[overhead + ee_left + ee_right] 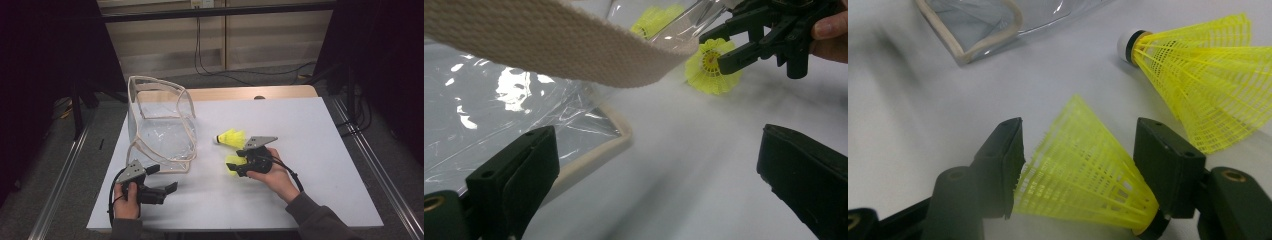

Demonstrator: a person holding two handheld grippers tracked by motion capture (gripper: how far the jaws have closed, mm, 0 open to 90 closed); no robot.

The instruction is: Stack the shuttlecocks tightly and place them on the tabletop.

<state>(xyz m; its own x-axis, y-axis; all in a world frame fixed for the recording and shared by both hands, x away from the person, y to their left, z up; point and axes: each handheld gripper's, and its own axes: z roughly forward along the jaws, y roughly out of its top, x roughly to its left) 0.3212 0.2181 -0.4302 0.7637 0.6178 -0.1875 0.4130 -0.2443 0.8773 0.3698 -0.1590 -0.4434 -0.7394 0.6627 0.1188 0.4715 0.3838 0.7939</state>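
Observation:
A yellow mesh shuttlecock (pixel 233 163) (pixel 1083 170) lies on the white table (pixel 310 150), its open skirt facing left. My right gripper (pixel 239 162) (pixel 1080 135) is shut on it, one pad at the skirt's rim and the other along its side. That shuttlecock (pixel 711 67) and the right gripper (pixel 730 46) also show in the left gripper view. A second yellow shuttlecock (pixel 231 138) (pixel 1208 75) with a white cork lies just beyond. My left gripper (pixel 162 178) (pixel 656 145) rests open and empty at the near left, beside the bag.
A clear plastic bag (pixel 160 130) (pixel 973 25) with beige webbing trim (pixel 549 45) stands open at the table's left. The table's near edge runs just under both hands. Metal rails flank the table; cables hang at the back wall.

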